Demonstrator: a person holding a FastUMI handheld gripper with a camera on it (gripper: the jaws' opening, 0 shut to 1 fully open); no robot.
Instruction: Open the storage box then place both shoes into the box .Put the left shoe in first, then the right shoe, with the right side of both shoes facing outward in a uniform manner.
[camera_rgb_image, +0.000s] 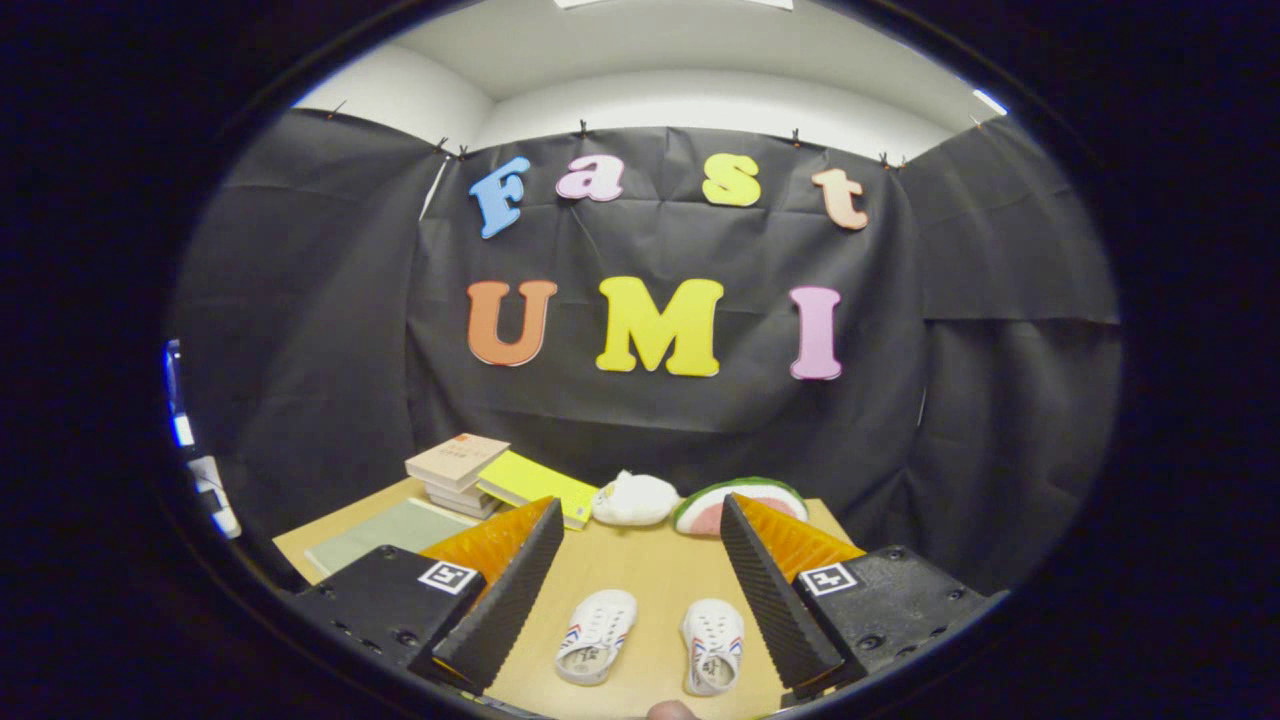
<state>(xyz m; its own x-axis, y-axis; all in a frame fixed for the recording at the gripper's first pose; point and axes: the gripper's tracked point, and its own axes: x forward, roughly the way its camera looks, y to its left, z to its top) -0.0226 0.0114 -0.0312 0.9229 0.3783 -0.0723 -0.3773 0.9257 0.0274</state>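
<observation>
The gripper (640, 560) hangs above the wooden table (650, 560) with its two fingers spread wide, and nothing is held between them. Both shoes lie on the table in the gap between the fingers: one small white shoe (596, 636) near the left finger, at about 7 o'clock from the gap's middle, and the other white shoe (713, 646) near the right finger, at about 5 o'clock. They are apart from each other and touch no finger.

The long axis of each shoe runs roughly along the fingers, from 6 to 12 o'clock. The shoe by the left finger leans a little toward 1 o'clock, the other is almost straight. Their openings seem to be at the near end, so I judge the toes point away, toward the wall, but the shoes are small here and I am not sure.

I can not tell where the storage box is. In my judgement the step in hand is opening it, so first the gripper should turn to find the box and its lid.

Beyond the fingers, at 11 o'clock, there is a stack of books (458, 472) with a yellow book (535, 485), then a white plush toy (634, 498) and a watermelon-slice toy (735, 500) at 12 to 1 o'clock
</observation>
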